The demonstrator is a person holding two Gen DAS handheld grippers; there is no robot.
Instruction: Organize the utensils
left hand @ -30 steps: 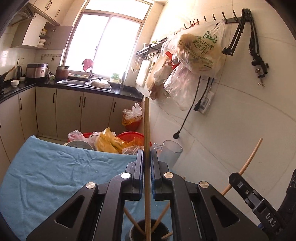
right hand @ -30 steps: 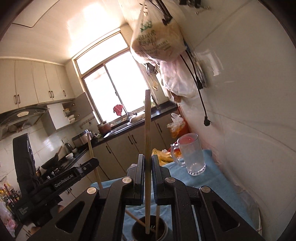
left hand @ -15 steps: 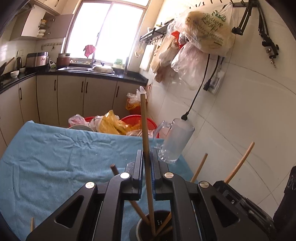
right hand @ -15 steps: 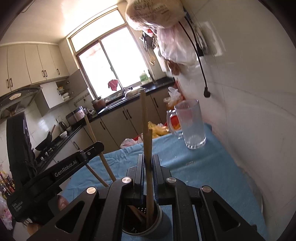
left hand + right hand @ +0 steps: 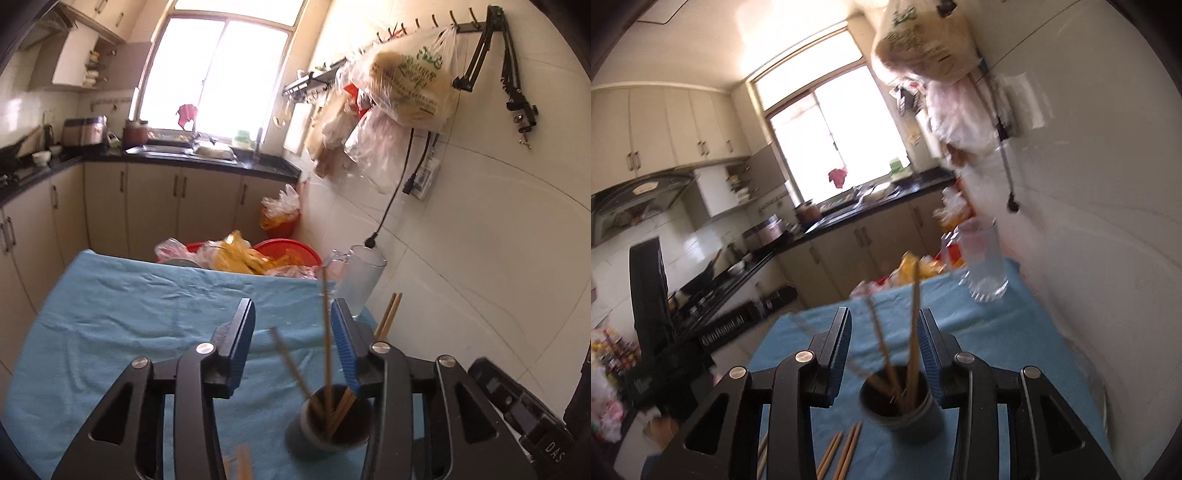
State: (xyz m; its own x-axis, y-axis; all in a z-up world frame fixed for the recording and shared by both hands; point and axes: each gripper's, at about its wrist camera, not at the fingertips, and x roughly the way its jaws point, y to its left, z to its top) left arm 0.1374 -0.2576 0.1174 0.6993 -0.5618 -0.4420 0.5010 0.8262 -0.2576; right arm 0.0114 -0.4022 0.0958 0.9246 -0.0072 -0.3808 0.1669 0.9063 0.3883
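I see a small dark cup (image 5: 334, 419) standing on the blue cloth (image 5: 129, 325) that covers the surface. The chopsticks (image 5: 327, 343) are in the cup. Some stand nearly straight up and some lean to the side, with their tops poking out over the rim. The picture is blurry, so I cannot count them.

My left gripper (image 5: 293, 339) has its fingers (image 5: 242, 339) spread wide, with nothing between them that they press on. One chopstick in the cup stands just beside the inner face of one finger, but I cannot tell if it touches. My right gripper (image 5: 884, 349) is spread wide too, and it grips nothing. In the right wrist view the cup (image 5: 901, 410) sits between and below the two fingers (image 5: 840, 345).

A few more chopsticks (image 5: 840, 452) lie flat on the cloth, near the cup, at the bottom of the right wrist view.

A clear glass mug (image 5: 984, 264) with a handle stands on the cloth by the white tiled wall (image 5: 498, 240), well apart from the cup. It looks cloudy, and I cannot tell what is in it.

Past the far edge of the cloth are red tubs (image 5: 291, 249) with plastic bags (image 5: 240, 253) stuffed in them.
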